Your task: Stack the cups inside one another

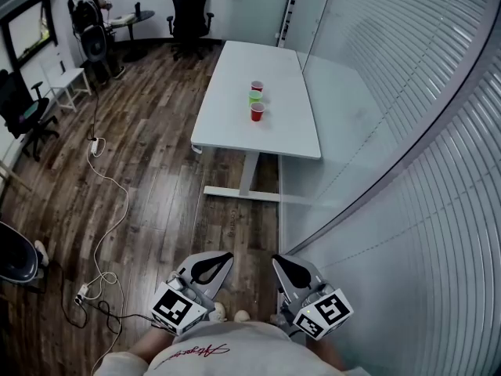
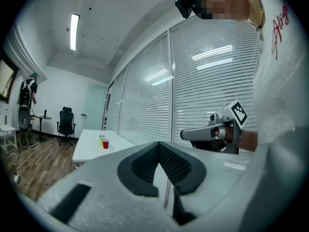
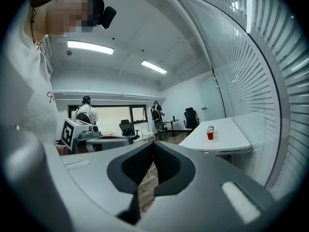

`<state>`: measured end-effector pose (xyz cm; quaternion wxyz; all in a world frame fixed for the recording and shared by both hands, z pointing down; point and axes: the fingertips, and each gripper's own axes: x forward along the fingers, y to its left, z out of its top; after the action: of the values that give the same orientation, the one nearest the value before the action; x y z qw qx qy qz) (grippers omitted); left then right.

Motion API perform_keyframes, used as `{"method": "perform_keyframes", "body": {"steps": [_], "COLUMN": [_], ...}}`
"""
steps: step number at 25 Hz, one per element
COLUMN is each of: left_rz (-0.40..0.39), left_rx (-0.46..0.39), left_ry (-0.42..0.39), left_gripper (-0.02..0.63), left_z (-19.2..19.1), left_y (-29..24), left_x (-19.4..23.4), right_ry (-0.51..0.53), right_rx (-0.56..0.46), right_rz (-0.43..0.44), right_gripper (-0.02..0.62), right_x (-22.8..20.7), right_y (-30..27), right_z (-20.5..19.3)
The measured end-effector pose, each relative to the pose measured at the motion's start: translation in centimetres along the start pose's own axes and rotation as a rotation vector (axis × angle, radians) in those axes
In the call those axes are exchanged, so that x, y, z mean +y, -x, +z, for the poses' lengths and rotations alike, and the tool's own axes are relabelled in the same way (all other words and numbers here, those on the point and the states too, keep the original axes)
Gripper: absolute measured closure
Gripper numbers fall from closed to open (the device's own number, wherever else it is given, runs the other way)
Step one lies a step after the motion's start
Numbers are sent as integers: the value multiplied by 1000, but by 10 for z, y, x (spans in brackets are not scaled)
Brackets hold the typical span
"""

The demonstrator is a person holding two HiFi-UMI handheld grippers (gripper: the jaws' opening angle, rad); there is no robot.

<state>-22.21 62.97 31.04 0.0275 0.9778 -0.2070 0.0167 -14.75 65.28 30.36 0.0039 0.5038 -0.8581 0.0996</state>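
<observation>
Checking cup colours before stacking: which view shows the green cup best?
Head view: the green cup shows plainly between two red cups. The left gripper view shows it tiny; in the right gripper view, I see only red.

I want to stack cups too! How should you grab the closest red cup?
Probably pinch the red cup by its side wall just below the rim, coming level from the near side: it stands upright, mouth up, and the green cup stands close behind it.
</observation>
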Motion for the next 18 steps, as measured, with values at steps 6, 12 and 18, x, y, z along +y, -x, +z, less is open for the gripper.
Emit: {"method": "perform_keyframes", "body": {"steps": [6, 12, 18], "left_rz": [5, -32, -74], "left_rx": [40, 12, -1], "left_ry": [9, -24, -21], "left_gripper": [611, 611, 611], "left_z": [-11, -10, -7], "left_y": [9, 12, 6], "left_x": [14, 17, 13], "right_ry": [-5, 7, -5], "right_rx": [8, -26, -11], "right_rz": [-16, -45, -99], "right_gripper": [595, 595, 595], "right_x": [8, 11, 6], "right_y": [-11, -14, -3], "right_z": [-7, -3, -12]}}
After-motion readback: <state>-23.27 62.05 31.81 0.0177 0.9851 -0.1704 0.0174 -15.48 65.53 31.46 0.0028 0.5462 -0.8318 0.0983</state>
